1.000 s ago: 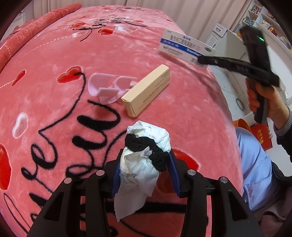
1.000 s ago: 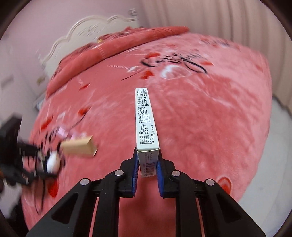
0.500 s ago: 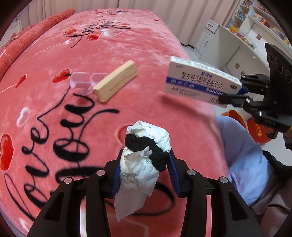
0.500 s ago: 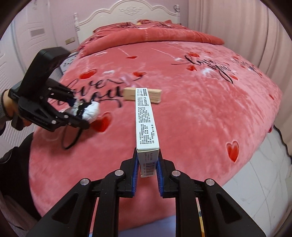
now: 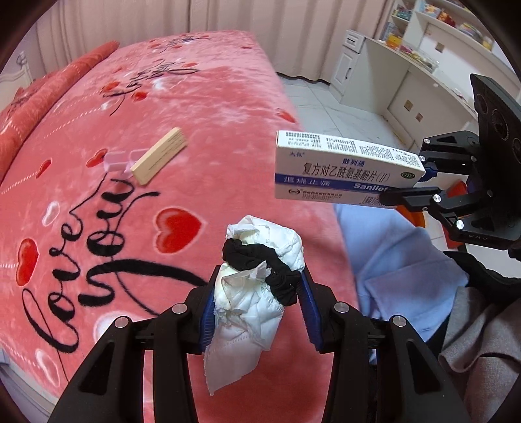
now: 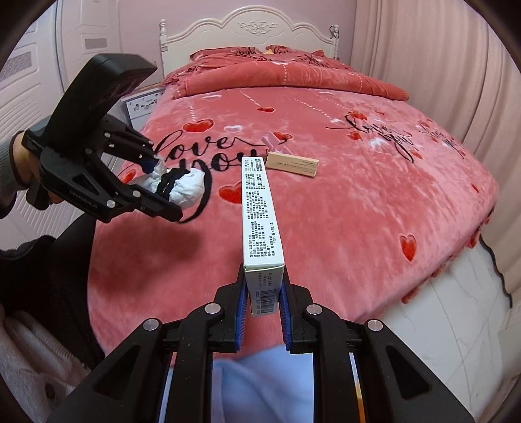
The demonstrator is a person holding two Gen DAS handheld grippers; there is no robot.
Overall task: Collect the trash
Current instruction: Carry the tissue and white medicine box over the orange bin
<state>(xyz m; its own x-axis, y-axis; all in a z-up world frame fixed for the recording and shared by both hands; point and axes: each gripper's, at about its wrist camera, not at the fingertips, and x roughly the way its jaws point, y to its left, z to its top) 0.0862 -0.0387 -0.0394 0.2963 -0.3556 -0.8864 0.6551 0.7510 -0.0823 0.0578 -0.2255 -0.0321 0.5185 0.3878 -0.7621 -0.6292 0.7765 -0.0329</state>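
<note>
My left gripper (image 5: 257,306) is shut on a crumpled white tissue (image 5: 247,302) with a black hair tie (image 5: 260,263) wrapped around it, held above the bed's near edge. It also shows in the right wrist view (image 6: 159,192) with the tissue (image 6: 185,185). My right gripper (image 6: 262,293) is shut on a white and blue medicine box (image 6: 259,214), held level above the bed edge; the box (image 5: 345,169) shows at the right of the left wrist view. A tan box (image 5: 159,156) and a pink plastic piece (image 5: 119,159) lie on the pink blanket (image 5: 195,107).
The bed has a white headboard (image 6: 250,29) and folded red bedding (image 6: 286,78). White cabinets (image 5: 384,75) and tiled floor (image 5: 325,104) lie beyond the bed. The person's blue-clad legs (image 5: 397,260) are below both grippers. An orange bin edge (image 5: 420,214) shows behind the right gripper.
Both grippers have pulled back from the bed toward the person, each keeping its load. The tan box and pink piece stay on the blanket, now farther away.
</note>
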